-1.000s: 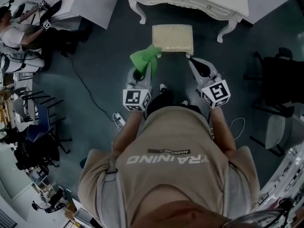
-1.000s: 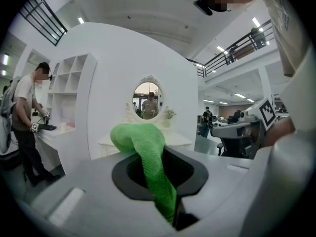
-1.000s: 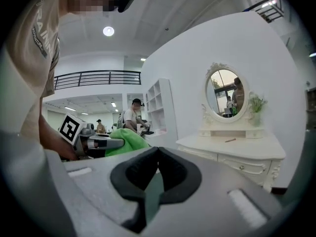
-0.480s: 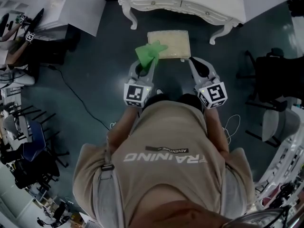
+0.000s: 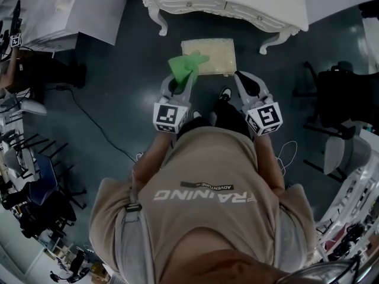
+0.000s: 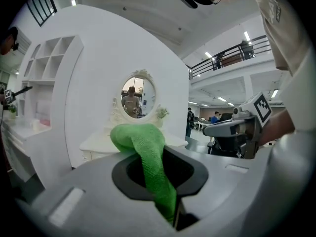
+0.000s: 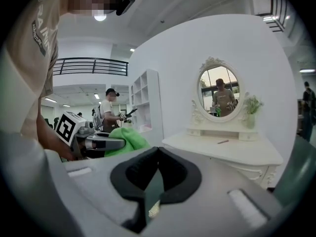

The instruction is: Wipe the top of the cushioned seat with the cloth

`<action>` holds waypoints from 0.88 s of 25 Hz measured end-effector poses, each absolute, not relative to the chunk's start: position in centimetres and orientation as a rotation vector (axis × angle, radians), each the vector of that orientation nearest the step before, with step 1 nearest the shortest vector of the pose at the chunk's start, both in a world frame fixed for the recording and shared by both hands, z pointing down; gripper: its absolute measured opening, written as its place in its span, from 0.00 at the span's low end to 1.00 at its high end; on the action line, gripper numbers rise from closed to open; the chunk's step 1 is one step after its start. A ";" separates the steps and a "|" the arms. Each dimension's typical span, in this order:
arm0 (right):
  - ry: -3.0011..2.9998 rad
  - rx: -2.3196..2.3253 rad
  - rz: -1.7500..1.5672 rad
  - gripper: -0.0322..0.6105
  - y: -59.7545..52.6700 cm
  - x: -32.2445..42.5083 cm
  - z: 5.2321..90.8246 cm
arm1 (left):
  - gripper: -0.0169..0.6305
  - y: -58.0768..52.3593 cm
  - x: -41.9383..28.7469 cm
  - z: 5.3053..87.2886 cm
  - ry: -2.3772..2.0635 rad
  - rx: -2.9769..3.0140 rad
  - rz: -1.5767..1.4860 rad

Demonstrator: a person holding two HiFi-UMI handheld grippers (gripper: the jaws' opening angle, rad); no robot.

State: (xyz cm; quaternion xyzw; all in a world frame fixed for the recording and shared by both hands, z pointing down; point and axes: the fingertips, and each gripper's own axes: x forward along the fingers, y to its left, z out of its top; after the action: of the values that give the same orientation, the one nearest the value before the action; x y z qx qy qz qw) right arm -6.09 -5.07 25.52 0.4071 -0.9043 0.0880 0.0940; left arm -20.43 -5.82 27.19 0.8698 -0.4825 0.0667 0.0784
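since the cloth (image 5: 187, 65) is only held over the near left corner of the cushioned seat (image 5: 216, 55), the wiping is judged to be barely begun, if at all. contact between the two cannot be told from the head view, and nearly the whole top is left to be covered.

left of centre in the head view, the left gripper (image 5: 182, 83) is seen pointed up the frame, its tongs pinching the cloth. this is confirmed in the left gripper view, where a green strip is drawn down into the slot between the dark pads and a bunched fold is thrown over the tips. the cloth is read as a soft, nubby microfibre, limp and crumpled.

just right of it, in the upper centre, the seat is shown as a pale cream rectangle with a finely pebbled, padded top. it is set before a white dressing table (image 5: 237, 2) with curved, carved legs.

further right, the right gripper (image 5: 241, 78) is held near the seat's near right corner. its tongs are pressed together on nothing, with only floor glimpsed through the slit.
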 end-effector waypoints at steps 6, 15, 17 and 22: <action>-2.718 1.152 0.321 0.05 -9.7 -3.2 27.3 | 0.10 -10.4 -18.0 27.0 -1.511 2.542 0.207; -2.780 1.022 0.323 0.05 -21.0 1.9 27.8 | 0.10 -20.2 -13.2 27.5 -1.601 2.420 0.227; -2.785 0.983 0.347 0.05 -23.0 3.0 28.7 | 0.10 -22.4 -12.1 28.0 -1.630 2.387 0.240; -2.783 0.885 0.395 0.05 -26.3 4.3 31.6 | 0.10 -25.2 -10.7 29.6 -1.688 2.313 0.304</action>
State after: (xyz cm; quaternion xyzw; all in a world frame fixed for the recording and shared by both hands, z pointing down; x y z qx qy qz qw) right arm 4.32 -26.25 31.64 0.2988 -0.9399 0.1334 0.0973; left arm -10.65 -25.19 29.63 0.7964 -0.5811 0.1048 0.1305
